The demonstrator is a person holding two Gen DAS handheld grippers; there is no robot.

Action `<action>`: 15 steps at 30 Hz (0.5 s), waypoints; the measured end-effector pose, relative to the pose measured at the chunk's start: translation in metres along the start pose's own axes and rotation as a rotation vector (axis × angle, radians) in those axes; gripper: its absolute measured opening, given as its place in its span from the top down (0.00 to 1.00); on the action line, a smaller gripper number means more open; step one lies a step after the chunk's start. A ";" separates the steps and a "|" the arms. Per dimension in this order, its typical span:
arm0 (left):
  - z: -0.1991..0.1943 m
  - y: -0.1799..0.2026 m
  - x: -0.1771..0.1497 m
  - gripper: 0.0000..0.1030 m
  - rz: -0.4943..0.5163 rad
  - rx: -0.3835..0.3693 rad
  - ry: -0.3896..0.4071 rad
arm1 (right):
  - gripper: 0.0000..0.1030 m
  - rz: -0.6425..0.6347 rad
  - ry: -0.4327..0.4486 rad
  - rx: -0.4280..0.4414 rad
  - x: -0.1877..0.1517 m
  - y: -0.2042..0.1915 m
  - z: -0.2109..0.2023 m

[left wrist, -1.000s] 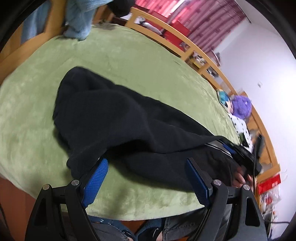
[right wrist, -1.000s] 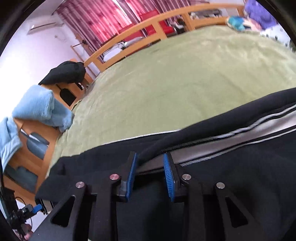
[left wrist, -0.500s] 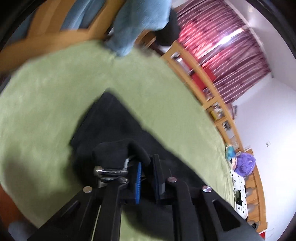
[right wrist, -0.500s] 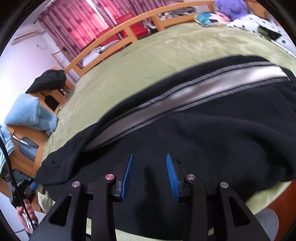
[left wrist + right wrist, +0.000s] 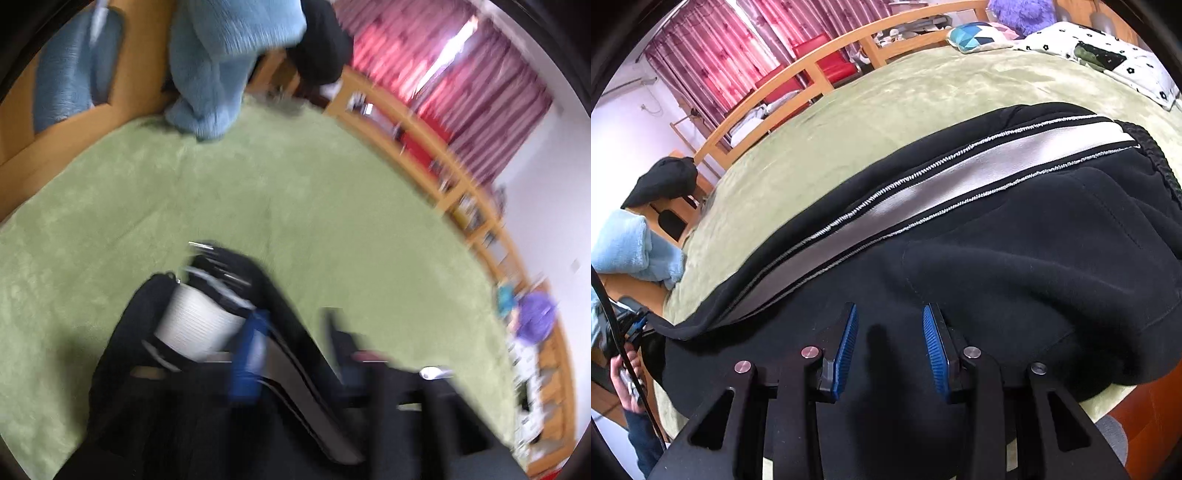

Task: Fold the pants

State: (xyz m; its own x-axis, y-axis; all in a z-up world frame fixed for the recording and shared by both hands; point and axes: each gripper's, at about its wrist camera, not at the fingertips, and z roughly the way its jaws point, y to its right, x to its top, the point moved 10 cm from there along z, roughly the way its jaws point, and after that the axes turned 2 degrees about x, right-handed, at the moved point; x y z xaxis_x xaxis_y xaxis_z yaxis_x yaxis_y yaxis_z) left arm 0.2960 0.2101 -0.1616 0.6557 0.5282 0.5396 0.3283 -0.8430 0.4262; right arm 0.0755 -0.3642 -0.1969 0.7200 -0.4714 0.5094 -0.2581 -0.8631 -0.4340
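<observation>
over the pants (image 5: 997, 280) — right hand-held gripper (image 5: 890, 325) hovers, jaws apart.

Place: a bedroom in a home.
Bed: wide mattress under a green plush blanket (image 5: 894, 99), framed by a light wooden rail (image 5: 798, 74).
Bedding: white pillow with black flower print (image 5: 1115, 62), teal patterned cushion (image 5: 975, 35), fluffy purple cushion (image 5: 1023, 11).
Window: red-pink floral curtains (image 5: 713, 55).
Laundry: light blue fleece blanket (image 5: 225, 55) draped over the wooden footboard (image 5: 74, 136).
</observation>
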 end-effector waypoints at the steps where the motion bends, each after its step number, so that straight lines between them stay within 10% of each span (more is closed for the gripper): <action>1: -0.002 0.003 0.000 0.26 0.005 -0.003 0.006 | 0.64 -0.003 -0.006 -0.003 -0.001 -0.001 0.002; 7: -0.060 0.024 0.008 0.14 0.069 -0.093 0.117 | 0.64 -0.016 -0.008 -0.002 -0.001 -0.008 0.008; 15: -0.092 -0.018 -0.070 0.14 0.127 -0.098 -0.016 | 0.63 -0.065 -0.012 -0.043 -0.020 0.006 -0.011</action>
State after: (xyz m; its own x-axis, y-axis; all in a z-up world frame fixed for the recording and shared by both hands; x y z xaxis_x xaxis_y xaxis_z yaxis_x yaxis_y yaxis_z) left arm 0.1816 0.1978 -0.1407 0.6986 0.4156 0.5824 0.1747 -0.8885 0.4244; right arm 0.0523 -0.3619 -0.2016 0.7436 -0.4121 0.5265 -0.2377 -0.8990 -0.3679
